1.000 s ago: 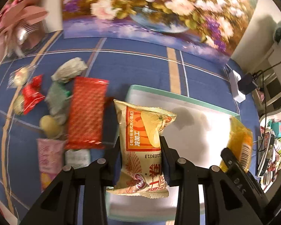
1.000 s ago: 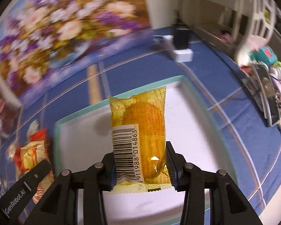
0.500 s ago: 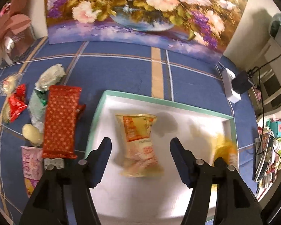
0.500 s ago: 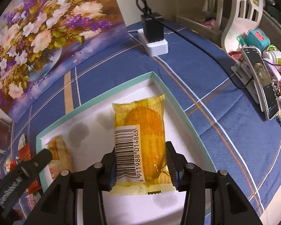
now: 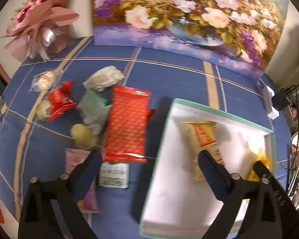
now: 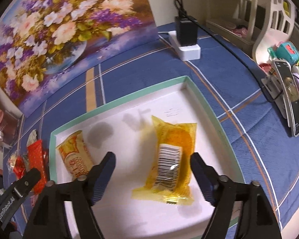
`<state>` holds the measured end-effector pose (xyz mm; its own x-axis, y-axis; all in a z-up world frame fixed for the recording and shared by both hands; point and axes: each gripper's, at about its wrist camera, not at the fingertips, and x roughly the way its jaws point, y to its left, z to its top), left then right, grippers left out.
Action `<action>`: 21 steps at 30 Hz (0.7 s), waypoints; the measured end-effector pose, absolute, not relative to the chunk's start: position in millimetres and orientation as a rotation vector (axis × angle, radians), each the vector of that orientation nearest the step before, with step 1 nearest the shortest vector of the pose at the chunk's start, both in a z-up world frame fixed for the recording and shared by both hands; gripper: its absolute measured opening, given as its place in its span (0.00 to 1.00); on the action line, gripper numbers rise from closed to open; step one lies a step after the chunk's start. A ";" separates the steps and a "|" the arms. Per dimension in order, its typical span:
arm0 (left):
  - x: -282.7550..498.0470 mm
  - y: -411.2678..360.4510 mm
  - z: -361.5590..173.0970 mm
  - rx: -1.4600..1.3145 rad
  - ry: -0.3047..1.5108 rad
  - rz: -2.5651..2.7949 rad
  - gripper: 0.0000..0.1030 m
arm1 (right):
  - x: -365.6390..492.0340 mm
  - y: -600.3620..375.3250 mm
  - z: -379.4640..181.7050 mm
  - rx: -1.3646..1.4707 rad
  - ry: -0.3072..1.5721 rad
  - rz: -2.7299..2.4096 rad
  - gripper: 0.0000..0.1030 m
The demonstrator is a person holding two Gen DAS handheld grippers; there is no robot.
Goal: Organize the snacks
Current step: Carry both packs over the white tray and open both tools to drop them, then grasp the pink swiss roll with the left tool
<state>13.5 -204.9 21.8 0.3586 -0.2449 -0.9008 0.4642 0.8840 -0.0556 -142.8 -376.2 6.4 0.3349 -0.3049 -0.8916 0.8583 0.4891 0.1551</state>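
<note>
With two packets already lying in the white tray (image 6: pixel 113 103), the sorting looks barely begun: a cream-and-orange snack packet (image 6: pixel 75 157) sits at its left end and a clear yellow cake packet (image 6: pixel 172 157) at the right, well apart. Both tools are empty, the left gripper (image 5: pixel 149 169) and the right gripper (image 6: pixel 152 169) each with fingers spread wide and nothing between them. Most snacks wait on the counter (image 5: pixel 169 75) left of the tray: a long red patterned packet (image 5: pixel 127 123), a small red wrapper (image 5: pixel 59 101), green and pale packets. Readable writing is scarce: a barcode on the yellow packet, its digits too blurred, and "GenRobot.AI" on the left tool
</note>
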 end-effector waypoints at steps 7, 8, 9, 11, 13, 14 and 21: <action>25.7 -144.0 35.0 0.173 1.085 -0.388 0.96 | -137.0 -364.1 11.4 0.691 0.929 -0.795 0.82; 28.0 -134.0 36.9 0.158 1.080 -0.373 0.96 | -135.0 -361.0 12.7 0.686 0.930 -0.785 0.82; 30.9 -123.5 39.2 0.140 1.073 -0.359 0.96 | -133.9 -360.2 13.0 0.686 0.929 -0.777 0.83; 35.5 -103.6 42.6 0.108 1.059 -0.329 0.96 | -129.5 -354.6 14.7 0.688 0.929 -0.759 0.84; 42.3 -81.5 45.4 0.075 1.046 -0.282 0.97 | -125.5 -348.6 16.5 0.677 0.931 -0.751 0.84; 46.7 -66.7 46.6 0.054 1.043 -0.248 1.00 | -122.4 -344.8 17.6 0.669 0.932 -0.742 0.85; 66.5 -14.5 34.3 -0.052 1.116 -0.170 1.00 | -106.0 -318.4 26.7 0.669 0.882 -0.656 1.00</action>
<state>66.5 -14.5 34.3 0.4279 -0.1627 -0.8890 0.1101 0.9857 -0.1274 -106.0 -318.4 26.7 0.4749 -0.2329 -0.8487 0.7461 0.6180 0.2479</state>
